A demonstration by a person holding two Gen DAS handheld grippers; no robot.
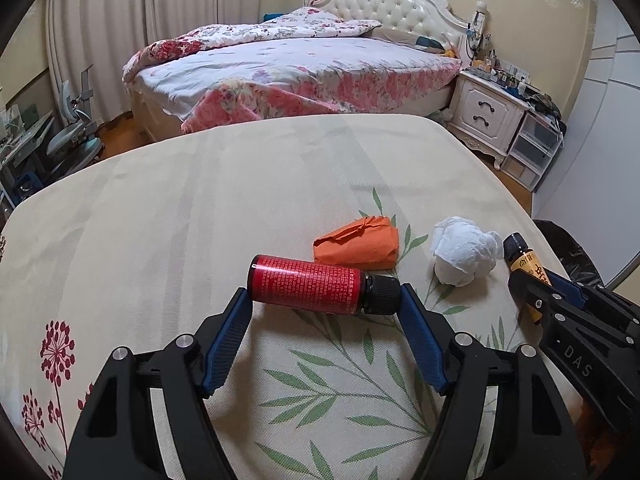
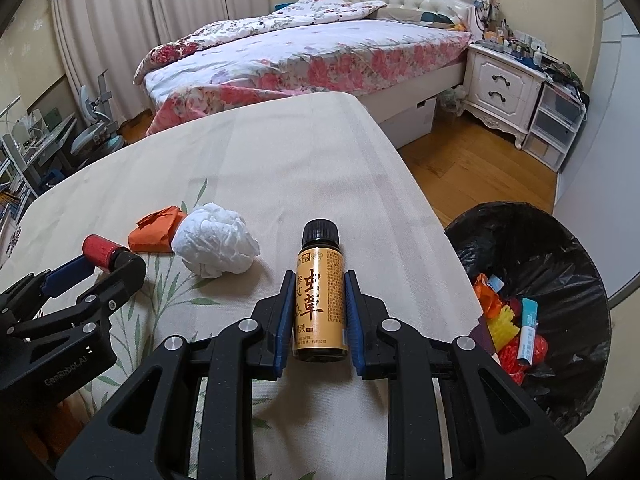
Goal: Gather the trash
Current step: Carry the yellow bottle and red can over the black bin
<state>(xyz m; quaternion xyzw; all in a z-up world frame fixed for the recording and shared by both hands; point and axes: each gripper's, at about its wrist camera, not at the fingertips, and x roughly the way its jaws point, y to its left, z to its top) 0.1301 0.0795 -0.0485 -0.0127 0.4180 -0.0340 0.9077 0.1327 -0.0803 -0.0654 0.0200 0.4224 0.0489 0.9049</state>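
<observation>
A red bottle point(image 1: 308, 286) with a black cap lies sideways on the tablecloth. My left gripper point(image 1: 324, 292) has its jaws closing on it lengthwise, one pad against the base and the other against the cap. My right gripper point(image 2: 318, 276) is shut on a gold-labelled bottle point(image 2: 320, 296) with a black cap, which points forward along the fingers. Beyond the red bottle lie a crumpled orange paper point(image 1: 360, 246) and a white tissue wad point(image 1: 466, 250). A black-lined trash bin point(image 2: 520, 212) stands on the floor just right of the table, holding several bright wrappers.
The table point(image 2: 280, 152) carries a beige cloth with leaf and flower prints; its right edge runs beside the bin. Behind it stand a bed point(image 2: 300, 48), a white nightstand point(image 2: 500, 80) and plastic drawers point(image 2: 556, 124). Wooden floor point(image 2: 472, 164) lies between them.
</observation>
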